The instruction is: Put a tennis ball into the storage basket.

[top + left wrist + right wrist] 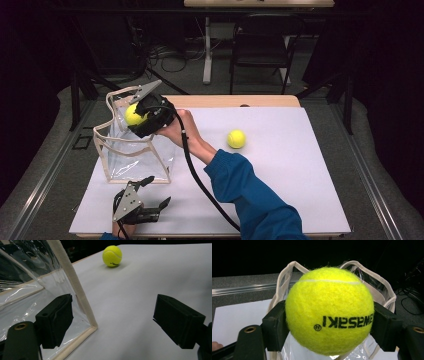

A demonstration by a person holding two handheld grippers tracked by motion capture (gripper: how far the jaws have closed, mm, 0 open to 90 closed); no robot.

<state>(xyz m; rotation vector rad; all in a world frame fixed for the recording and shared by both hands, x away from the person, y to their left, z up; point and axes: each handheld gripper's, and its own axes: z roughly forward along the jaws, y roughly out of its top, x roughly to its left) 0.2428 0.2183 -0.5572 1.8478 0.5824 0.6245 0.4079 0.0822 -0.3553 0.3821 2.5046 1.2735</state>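
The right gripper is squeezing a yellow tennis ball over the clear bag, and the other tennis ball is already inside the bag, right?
Not quite. The right gripper does squeeze a yellow tennis ball over the clear bag, but the other tennis ball is not inside the bag. The high view shows it lying on the white table, off to the bag's right.

Yellow tennis ball [329, 311], black lettering; clear bag [132, 150].

Fuzzy felt tennis ball [329, 311]; glossy clear plastic bag [132, 155] (cloth-trimmed edges); matt white table cover [280, 165].
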